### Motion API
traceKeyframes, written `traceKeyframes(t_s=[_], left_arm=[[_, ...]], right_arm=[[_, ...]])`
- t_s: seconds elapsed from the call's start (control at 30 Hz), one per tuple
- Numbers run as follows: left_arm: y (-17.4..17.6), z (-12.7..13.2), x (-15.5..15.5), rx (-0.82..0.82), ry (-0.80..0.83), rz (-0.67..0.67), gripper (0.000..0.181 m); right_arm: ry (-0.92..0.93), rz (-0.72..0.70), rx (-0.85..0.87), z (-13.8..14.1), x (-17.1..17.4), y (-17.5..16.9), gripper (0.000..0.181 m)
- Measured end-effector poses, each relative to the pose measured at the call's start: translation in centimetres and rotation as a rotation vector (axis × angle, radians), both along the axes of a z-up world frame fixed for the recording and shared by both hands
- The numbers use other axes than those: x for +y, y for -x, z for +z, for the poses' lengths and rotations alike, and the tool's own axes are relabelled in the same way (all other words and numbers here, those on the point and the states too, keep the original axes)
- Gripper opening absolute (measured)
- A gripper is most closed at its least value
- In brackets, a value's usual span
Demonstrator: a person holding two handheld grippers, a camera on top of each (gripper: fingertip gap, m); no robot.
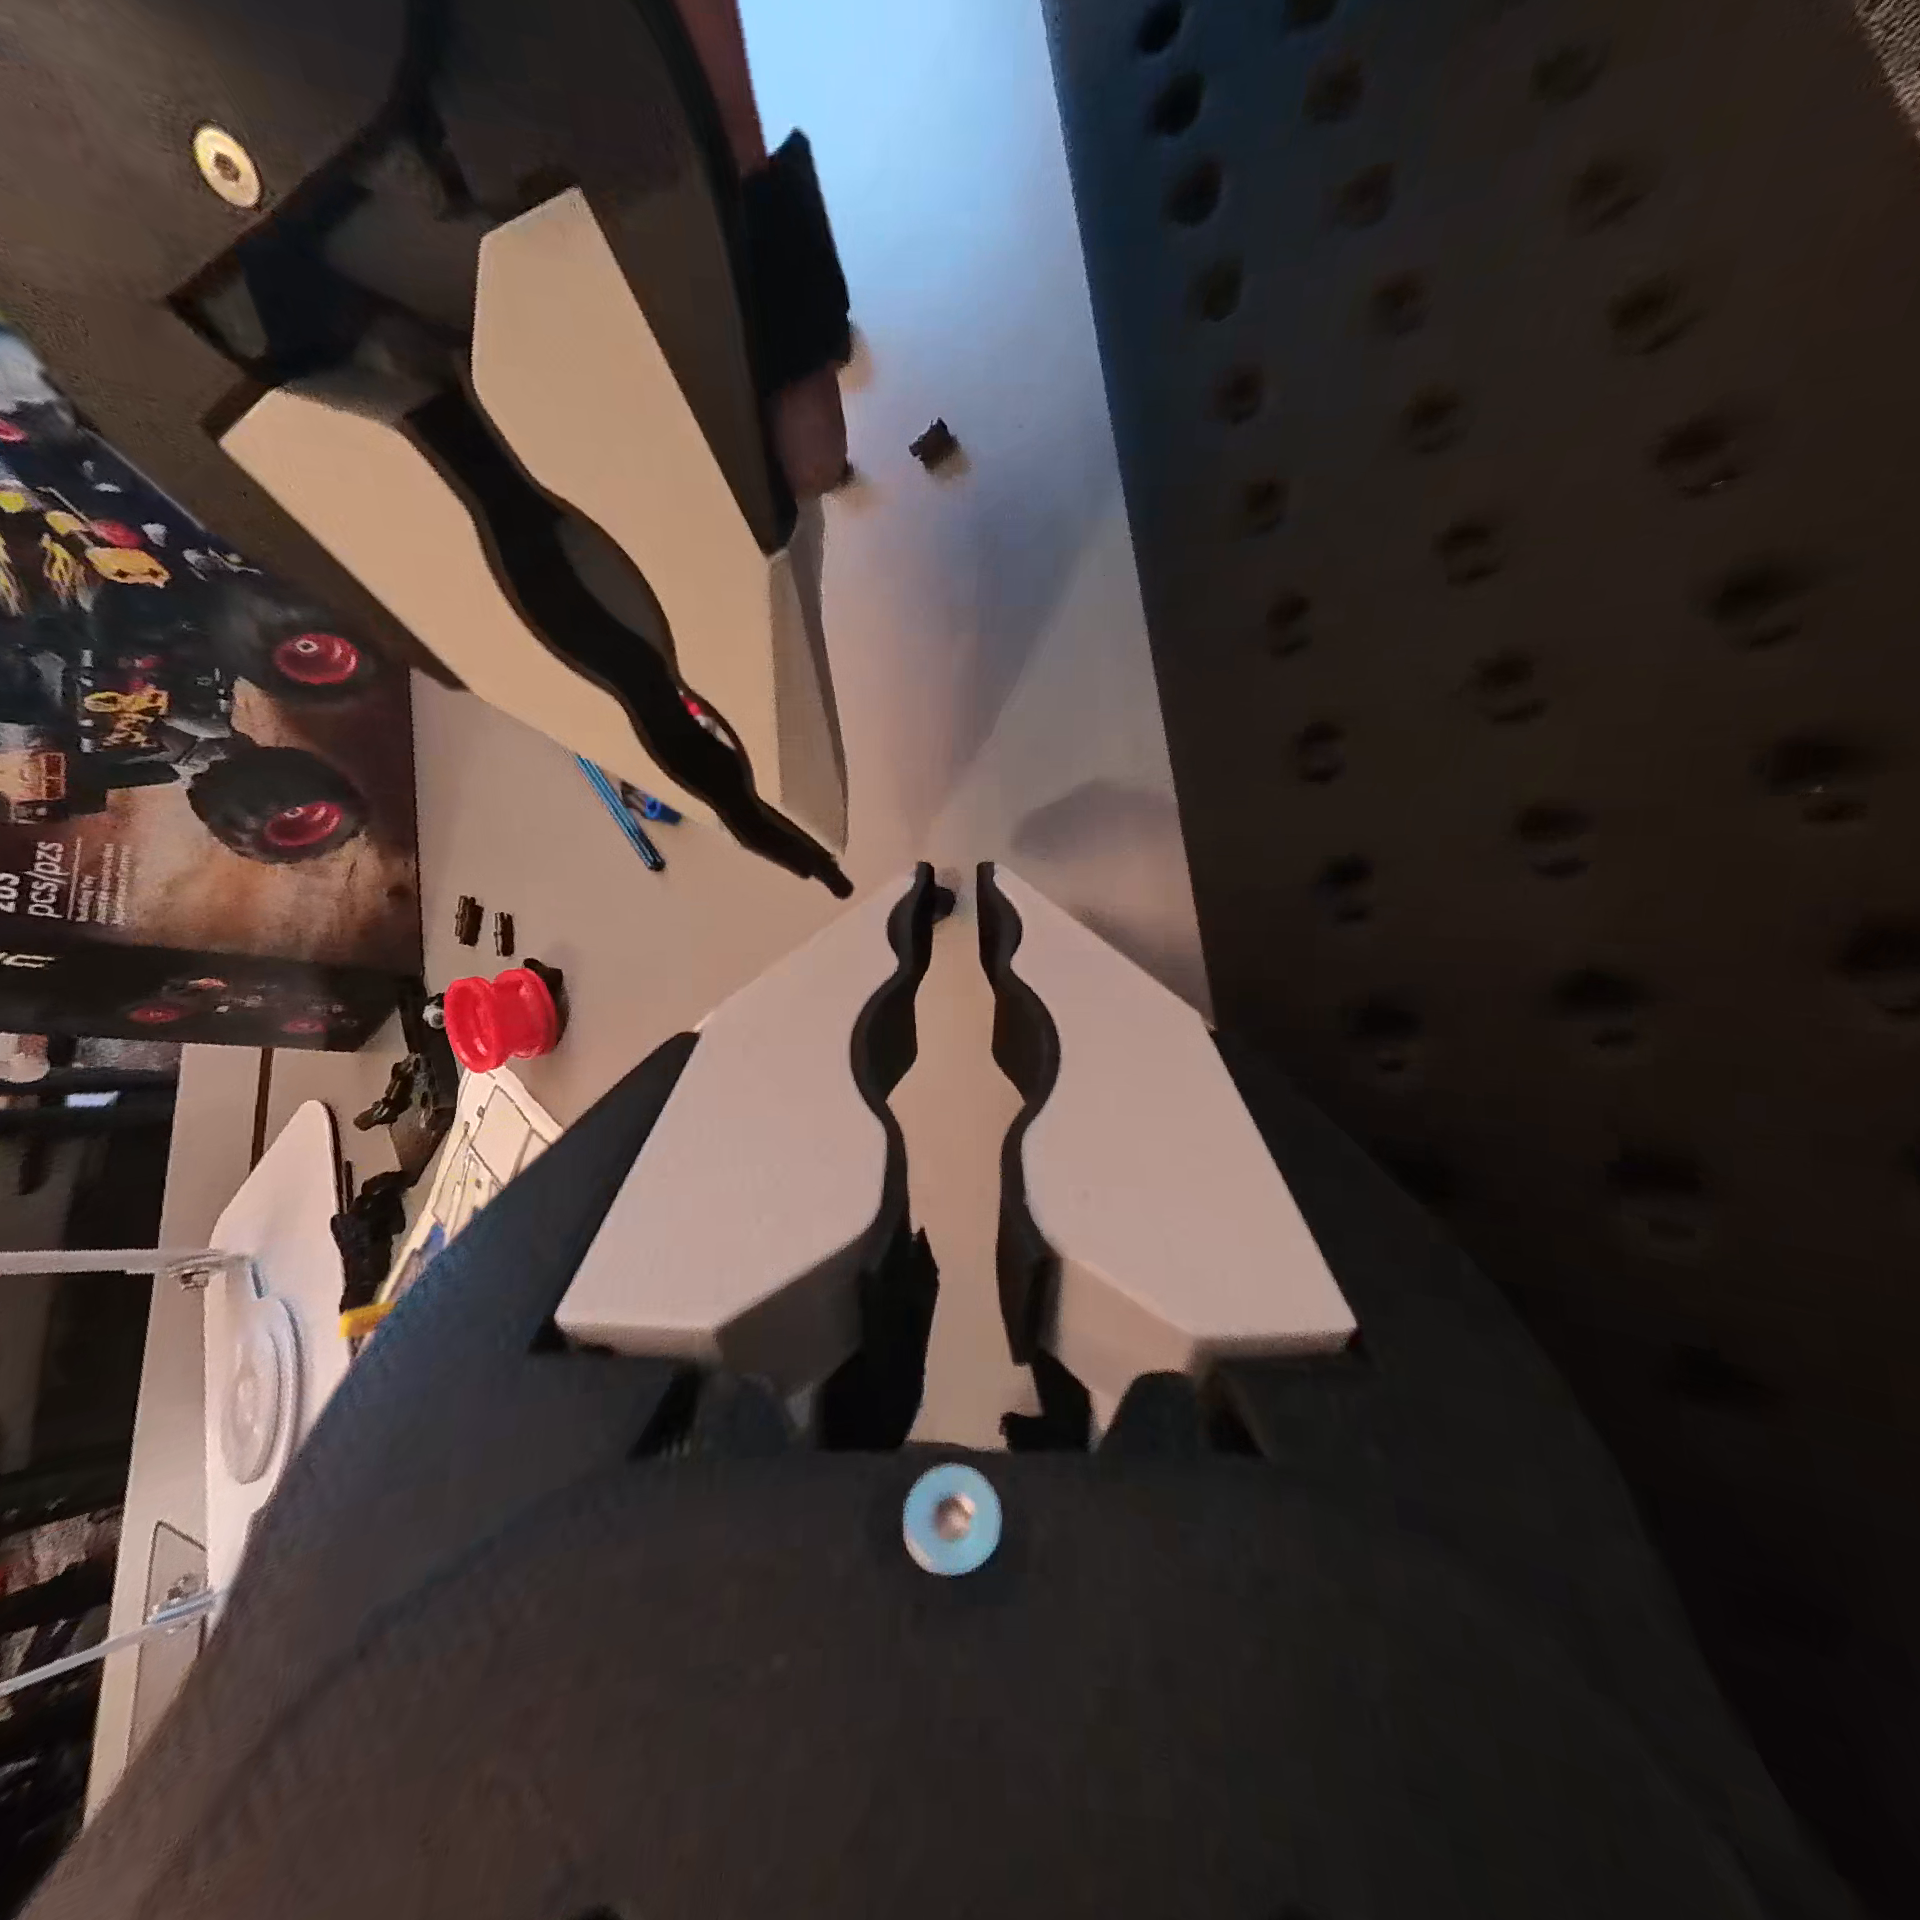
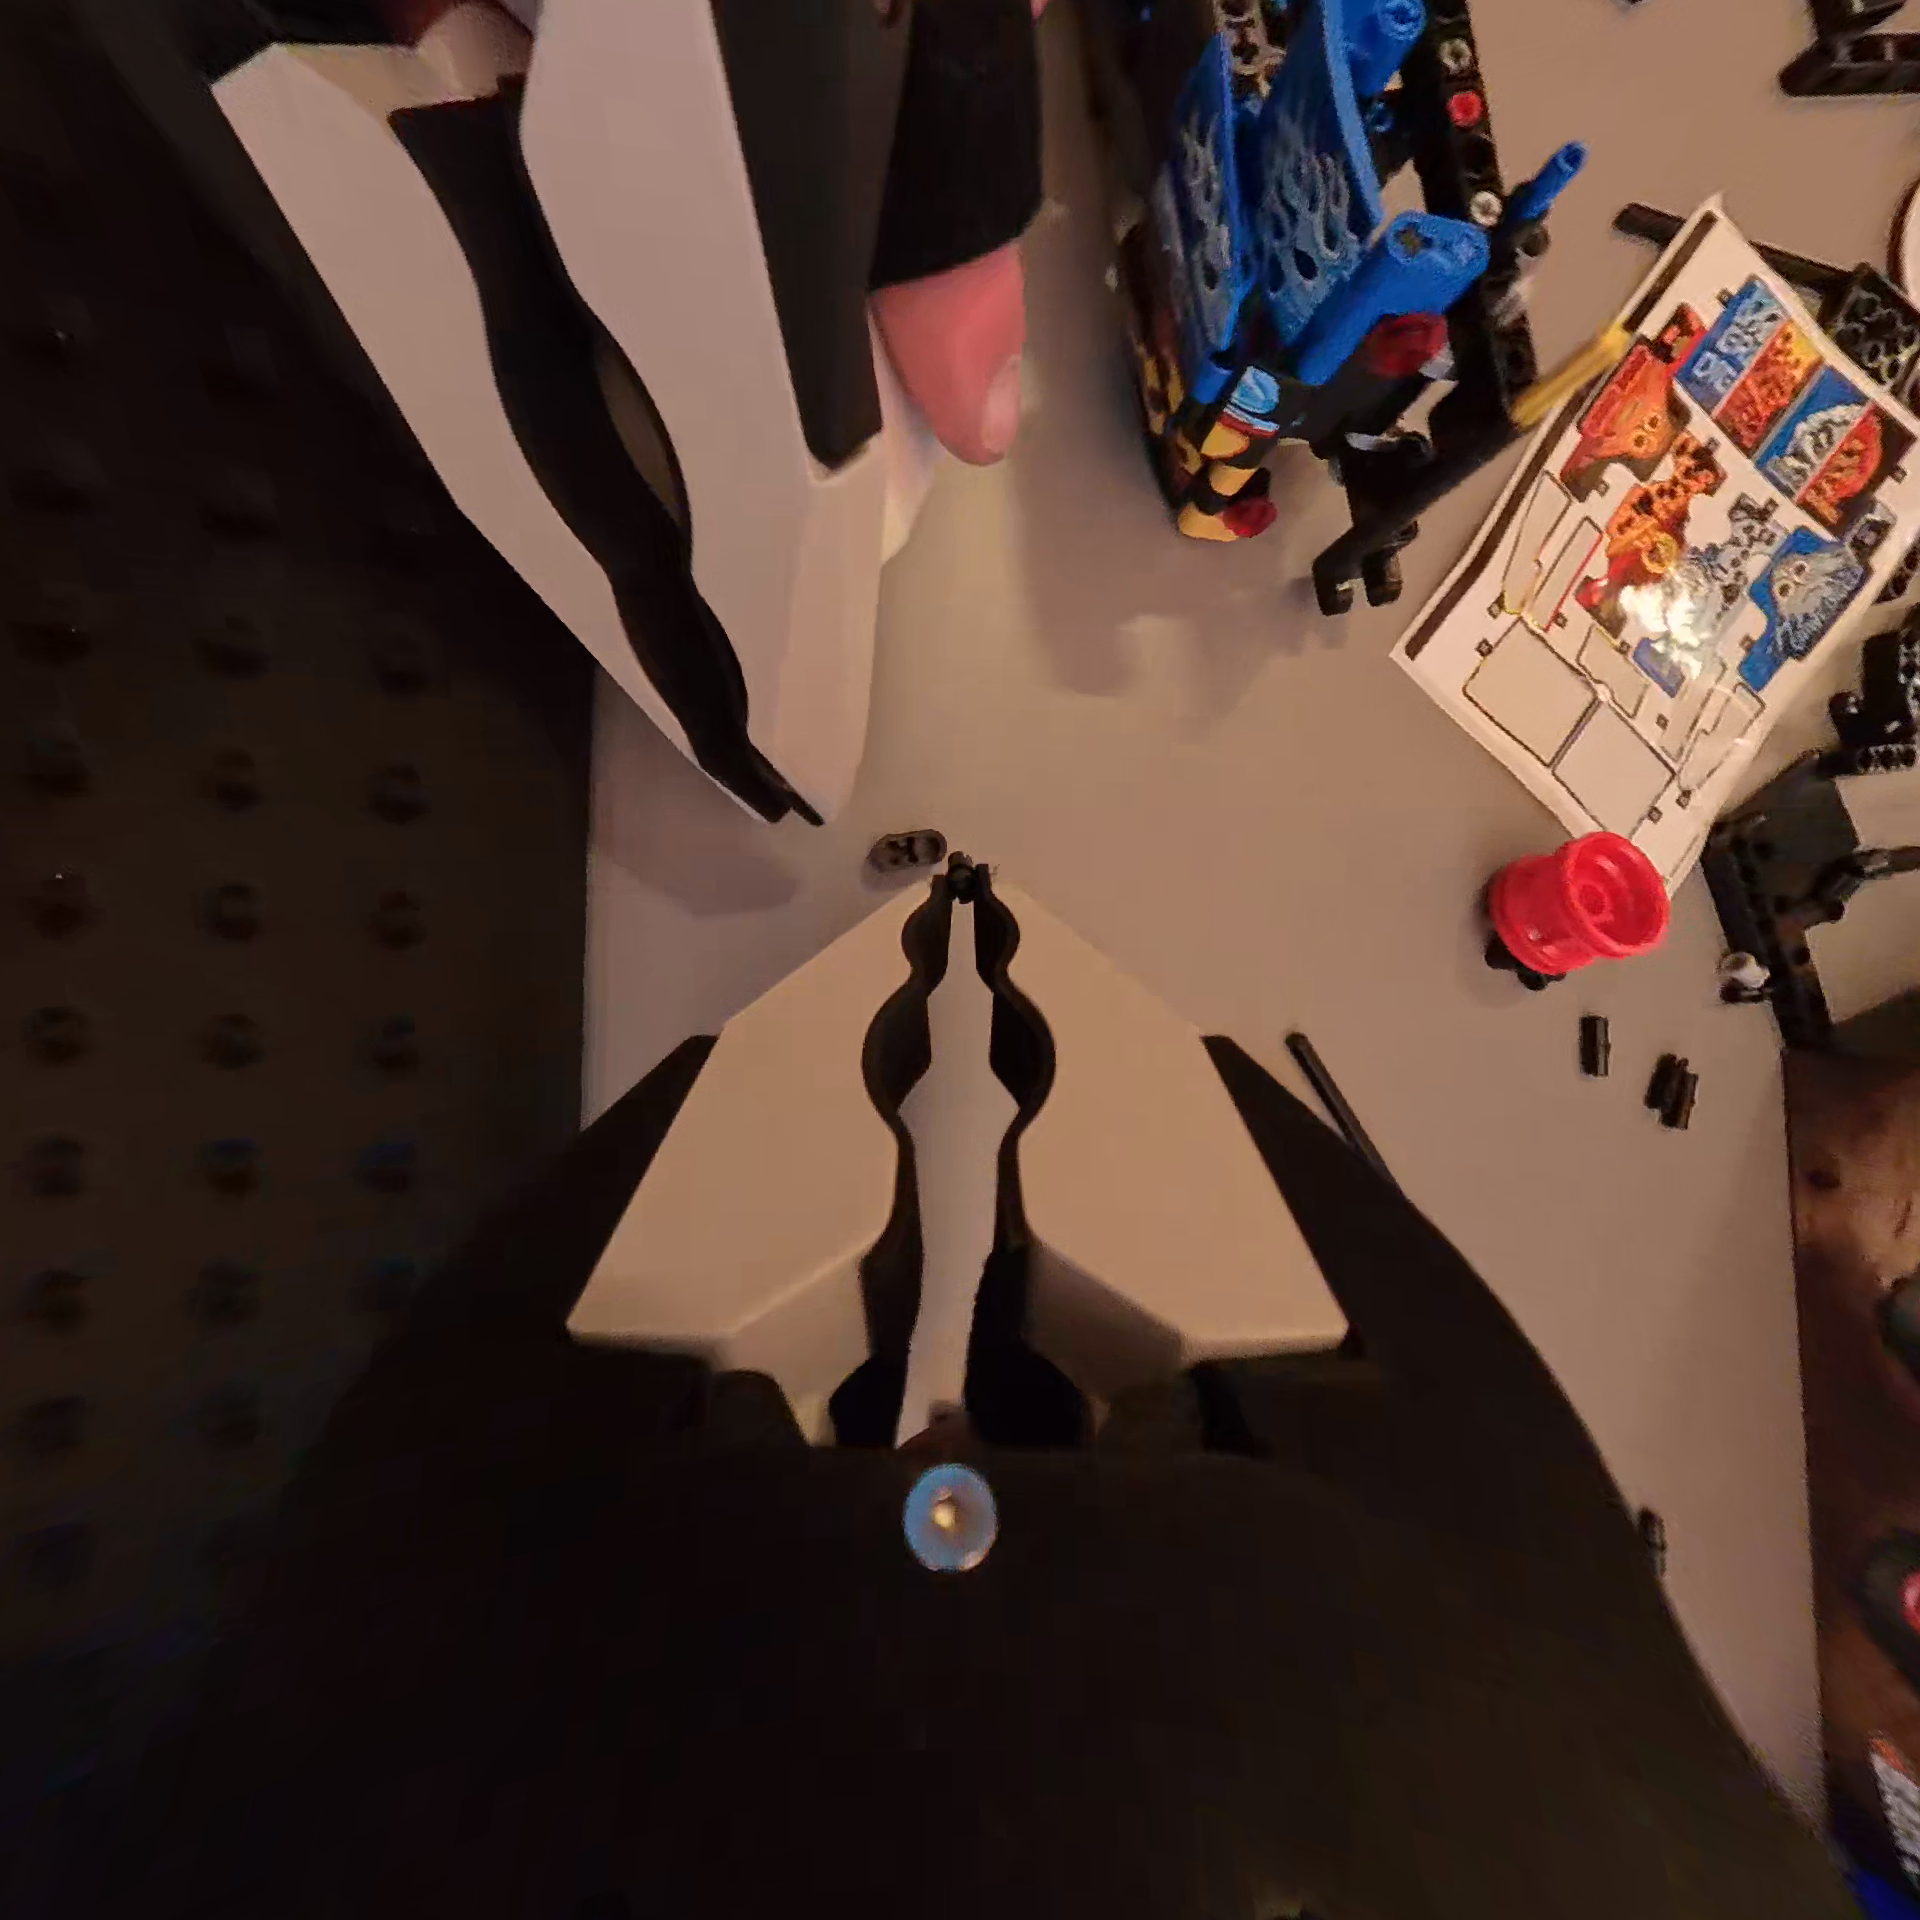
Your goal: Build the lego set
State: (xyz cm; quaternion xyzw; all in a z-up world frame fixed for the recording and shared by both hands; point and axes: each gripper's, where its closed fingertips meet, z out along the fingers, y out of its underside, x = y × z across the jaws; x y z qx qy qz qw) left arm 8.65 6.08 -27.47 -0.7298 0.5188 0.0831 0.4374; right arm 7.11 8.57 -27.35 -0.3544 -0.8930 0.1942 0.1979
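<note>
Black is the small pin [image 2: 961, 864] that your right gripper [image 2: 966, 881] pinches at its very tips, the jaws closed down on it. It sits just beside a dark grey connector [image 2: 907, 847] lying on the white table [image 2: 1195, 831]. Your left gripper [image 1: 951, 883] shows only a narrow gap. A small dark bit sits in that gap, and I cannot tell whether the fingers touch it. Both sets of tips are near each other, beside a black perforated panel [image 1: 1558, 623]. The half-built blue and black model [image 2: 1330, 260] stands farther back on the table, next to the sticker sheet [image 2: 1621, 540]. A red wheel hub [image 2: 1579, 904] lies below that sheet, and the set's box [image 1: 187, 727] lies off to the side.
</note>
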Motion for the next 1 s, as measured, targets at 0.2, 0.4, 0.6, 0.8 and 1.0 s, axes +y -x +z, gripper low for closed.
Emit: traceKeyframes(t_s=[0.2, 0.4, 0.6, 0.8, 1.0], left_arm=[[-0.2, -0.8, 0.2, 0.007, 0.024, -0.002, 0.005], [-0.2, -1.2, 0.2, 0.01, 0.035, 0.002, 0.004], [-0.2, -1.6, 0.2, 0.018, 0.046, 0.01, 0.003], [-0.2, -2.0, 0.3, 0.017, 0.063, 0.016, 0.0], [-0.3, -2.1, 0.5, 0.0, 0.059, 0.019, 0.0]], right_arm=[[-0.058, 0.059, -0.05, -0.7, -0.4, 0.0, 0.002], [-0.114, 0.093, -0.077, -0.9, -0.5, 0.0, 0.002], [-0.187, 0.13, -0.097, -1.0, -0.7, 0.0, 0.002], [-0.239, 0.17, -0.129, -1.1, -0.8, -0.1, 0.002], [-0.219, 0.187, -0.168, -1.1, -0.9, -0.1, 0.002]])
